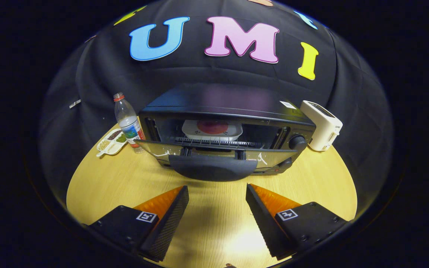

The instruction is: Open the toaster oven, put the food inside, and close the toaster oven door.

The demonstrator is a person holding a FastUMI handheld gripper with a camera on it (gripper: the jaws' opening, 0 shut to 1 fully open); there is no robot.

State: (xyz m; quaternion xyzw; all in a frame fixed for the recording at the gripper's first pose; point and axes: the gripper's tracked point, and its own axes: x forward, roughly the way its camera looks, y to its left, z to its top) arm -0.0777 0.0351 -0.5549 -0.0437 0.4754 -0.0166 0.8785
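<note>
Gripper view is looking along the two fingers toward a toaster oven (225,126) that is sitting on a pale wooden table (214,230), close against the black cloth wall. Taking the toaster oven as the landmark and going from its left: a small white divided dish (111,143) holding portions of seeds or grains is lying well out to the left, and a clear plastic bottle (128,123) with a red cap is standing just beside the oven's left wall.

The toaster oven itself is black with a glossy top that is reflecting the wall. Its door (214,156) is hanging partly down, tilted toward the camera, with a broad dark handle (212,167) running along its front edge. Inside, a white plate (212,130) carrying a round reddish piece of food (213,127) is resting on the wire rack (214,141). A round control knob (297,142) is showing on the oven's right-hand panel.

Just to the right of the oven, a white pop-up toaster (321,124) is standing, tilted a little outward.

Nearer than the oven's handle, the gripper (217,197) is hovering over bare table with its fingers spread wide apart, gripping nothing and touching nothing.
</note>
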